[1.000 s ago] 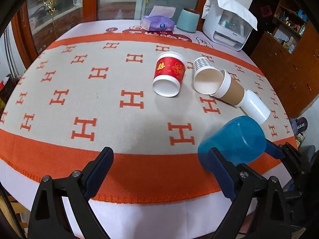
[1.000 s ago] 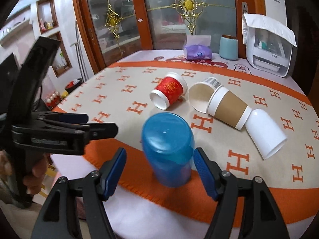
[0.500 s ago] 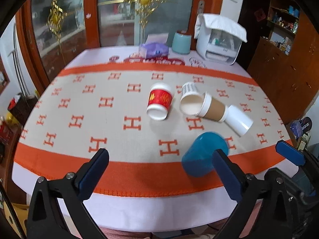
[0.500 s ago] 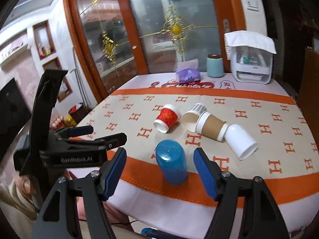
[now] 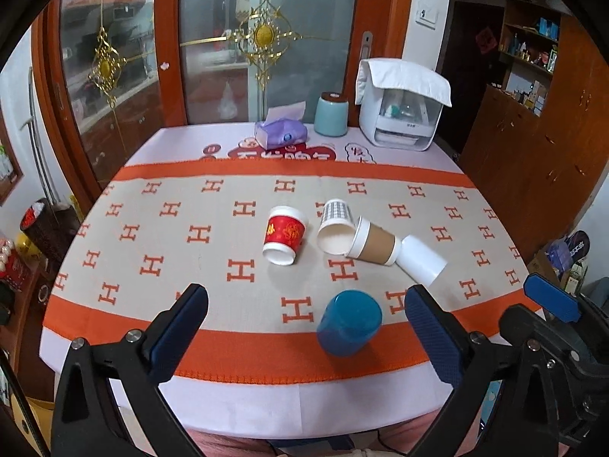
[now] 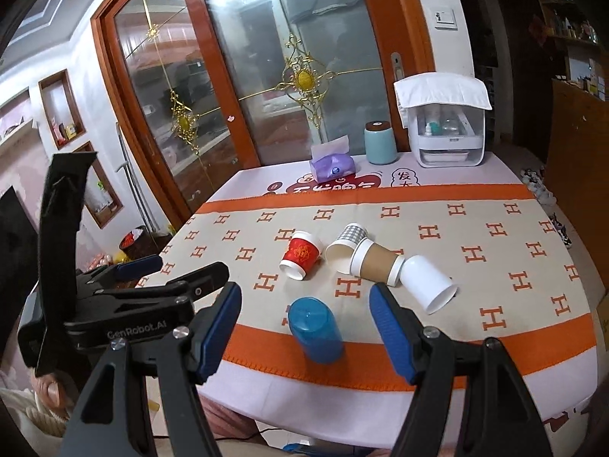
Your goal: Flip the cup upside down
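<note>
The right gripper (image 6: 304,333) hangs off the near edge of the table (image 6: 380,388), its blue-padded jaws spread wide and holding nothing. Straight ahead of it, framed in the gap between the two pads but well clear of both, stands the blue cup (image 6: 315,329). The cup sits on the orange border of the H-patterned cloth (image 6: 475,228), near the table's front edge, closed base upward and mouth down, its long axis upright apart from the lens tilt. By that look this cup is already turned over.

The left gripper (image 5: 304,335) is likewise released, jaws wide, and held back from the table edge; in its view the blue cup (image 5: 349,323) lies ahead and slightly right of centre. Both grippers are about equally far back, but the cup lines up more squarely with the right one, which is the better placed to reach it.

Farther in, near the middle of the cloth, lie the other cups on their sides: a red cup (image 6: 300,255), a grid-patterned cup (image 6: 345,247), a brown sleeved cup (image 6: 377,262) and a white cup (image 6: 430,283), the last three touching in a row. Any further flip would likely start from there, farther away and to the right.
</note>
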Demonstrator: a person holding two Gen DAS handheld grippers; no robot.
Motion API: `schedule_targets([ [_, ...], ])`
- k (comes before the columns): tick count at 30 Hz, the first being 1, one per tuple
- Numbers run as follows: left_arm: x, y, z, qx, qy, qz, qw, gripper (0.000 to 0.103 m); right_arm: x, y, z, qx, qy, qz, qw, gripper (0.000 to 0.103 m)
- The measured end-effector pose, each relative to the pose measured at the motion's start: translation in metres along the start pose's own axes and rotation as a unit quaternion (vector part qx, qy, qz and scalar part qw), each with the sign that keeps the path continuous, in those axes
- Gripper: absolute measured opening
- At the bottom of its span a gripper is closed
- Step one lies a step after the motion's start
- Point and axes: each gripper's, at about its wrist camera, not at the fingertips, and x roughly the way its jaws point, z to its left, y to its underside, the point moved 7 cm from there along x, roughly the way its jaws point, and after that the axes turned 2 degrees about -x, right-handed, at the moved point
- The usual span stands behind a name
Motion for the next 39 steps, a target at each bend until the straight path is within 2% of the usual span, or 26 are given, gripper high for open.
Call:
schedule_targets([
  [8,-0.012,-0.006,-0.007,-0.005,-0.019,-0.02,0.9996,0.102,-0.004,-0.006,-0.003,0.001,0.027,-0.01,1.0,0.07],
  [13,-0.01,-0.005,-0.002,-0.007,-0.047,-0.024,0.9986,0.102,-0.004,-0.006,-0.003,-0.005,0.049,-0.018,0.999,0.07],
  [18,-0.011,-0.005,0.005,-0.018,-0.051,-0.029,0.9981,0.102,0.002,-0.006,-0.009,0.007,0.059,-0.012,0.998,0.07],
  [27,-0.002,0.0,0.001,-0.007,-0.045,-0.019,0.9988,0.102,0.01,-0.003,-0.009,0.006,0.076,-0.006,0.997,0.07],
  [39,0.007,0.001,-0.005,0.0,-0.042,-0.009,0.9991,0.102,0.017,-0.001,-0.015,0.008,0.079,0.003,0.997,0.07],
])
